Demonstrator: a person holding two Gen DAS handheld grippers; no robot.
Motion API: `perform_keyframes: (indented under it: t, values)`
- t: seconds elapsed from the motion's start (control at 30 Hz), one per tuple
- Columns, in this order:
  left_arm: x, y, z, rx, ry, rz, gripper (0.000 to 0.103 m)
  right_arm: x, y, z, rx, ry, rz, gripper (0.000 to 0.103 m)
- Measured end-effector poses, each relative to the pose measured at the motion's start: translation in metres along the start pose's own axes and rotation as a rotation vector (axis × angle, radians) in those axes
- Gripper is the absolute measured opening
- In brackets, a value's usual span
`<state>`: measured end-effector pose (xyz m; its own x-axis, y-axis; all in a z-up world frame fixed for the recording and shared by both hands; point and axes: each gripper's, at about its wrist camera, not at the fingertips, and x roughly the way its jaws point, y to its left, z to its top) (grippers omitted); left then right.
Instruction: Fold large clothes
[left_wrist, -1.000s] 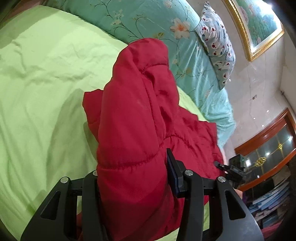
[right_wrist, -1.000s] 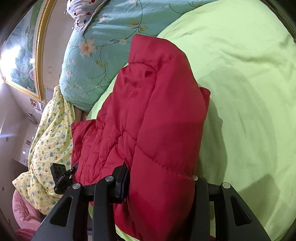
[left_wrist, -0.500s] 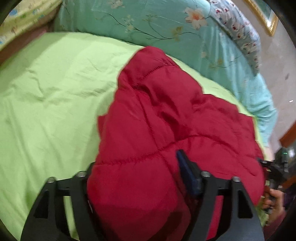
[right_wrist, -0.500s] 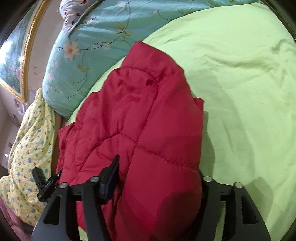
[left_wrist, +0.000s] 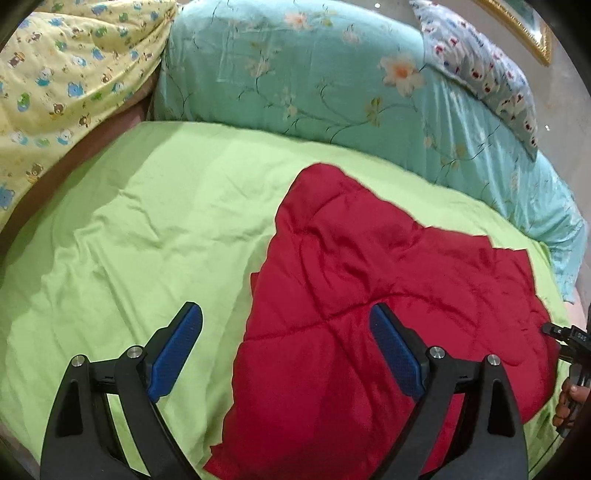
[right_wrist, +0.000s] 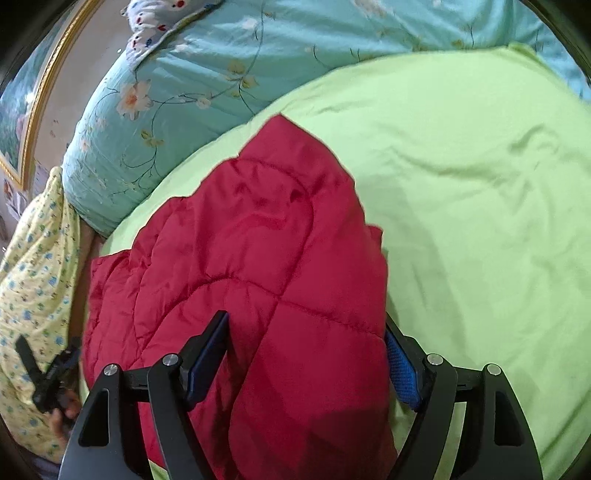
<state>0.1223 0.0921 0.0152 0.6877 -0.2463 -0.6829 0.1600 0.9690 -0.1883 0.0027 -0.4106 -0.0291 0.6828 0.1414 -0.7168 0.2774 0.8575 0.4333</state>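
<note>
Lime-green bedding covers the bed and fills most of both wrist views, its surface lightly creased. Seen from the left wrist, a yellow blanket printed with small animals bunches at ten o'clock, a teal floral quilt runs along twelve o'clock, and a white patterned pillow leans on it at one o'clock below a strip of gold picture frame.

At the bottom of this view the left gripper stands wide apart, its blue pads bare and closed on nothing; the left finger hangs over green bedding, the right over the red quilted jacket. That jacket lies folded on the bedding from the centre out to four o'clock, its stitched panels rumpled. At four o'clock, past the jacket's edge, the right gripper's tip and the holding fingers show.

From the right wrist, the yellow blanket sits at eight o'clock, the teal quilt at eleven, the jacket in the centre and bare bedding from one to five o'clock. The right gripper is spread wide with a thick fold of jacket between its fingers; whether the pads press it, I cannot tell.
</note>
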Motion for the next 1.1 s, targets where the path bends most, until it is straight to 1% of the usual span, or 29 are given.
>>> perform_keyframes:
  t: [0.1,0.23,0.37,0.47,0.57,0.67,0.77,0.8,0.87,0.93,1.03,1.1]
  values:
    - [-0.007,-0.003,0.001,0.006,-0.004,-0.016,0.093,-0.016,0.004,0.0,-0.02,-0.053,-0.044,0.079]
    - [-0.014,-0.012,-0.004,0.027,0.003,-0.05,0.093,-0.037,0.015,-0.004,-0.045,-0.125,-0.073,0.079]
    - [-0.018,-0.031,-0.011,0.063,0.02,-0.089,0.093,-0.048,0.036,-0.009,-0.093,-0.155,-0.057,0.08]
    - [-0.02,-0.047,-0.016,0.091,0.034,-0.117,0.093,-0.044,0.058,-0.017,-0.148,-0.131,-0.027,0.079]
    - [-0.021,-0.068,-0.025,0.134,0.052,-0.167,0.093,-0.033,0.081,-0.026,-0.21,-0.088,0.0,0.079]
    - [-0.021,-0.088,-0.032,0.19,0.048,-0.167,0.093,-0.017,0.107,-0.036,-0.299,-0.04,0.014,0.079]
    - [-0.018,-0.1,-0.035,0.218,0.056,-0.186,0.093,-0.005,0.126,-0.043,-0.36,-0.021,0.012,0.079]
    - [-0.015,-0.103,-0.035,0.223,0.06,-0.193,0.093,0.002,0.131,-0.045,-0.382,-0.015,0.01,0.079]
    - [-0.005,-0.107,-0.036,0.236,0.081,-0.2,0.093,0.016,0.135,-0.046,-0.416,0.006,-0.026,0.079]
    - [0.015,-0.109,-0.038,0.246,0.139,-0.182,0.093,0.03,0.135,-0.046,-0.425,0.038,-0.058,0.079]
    - [0.029,-0.106,-0.035,0.233,0.145,-0.156,0.098,0.043,0.128,-0.035,-0.399,0.048,-0.086,0.079]
    - [0.038,-0.104,-0.028,0.221,0.15,-0.137,0.099,0.048,0.123,-0.026,-0.378,0.053,-0.111,0.079]
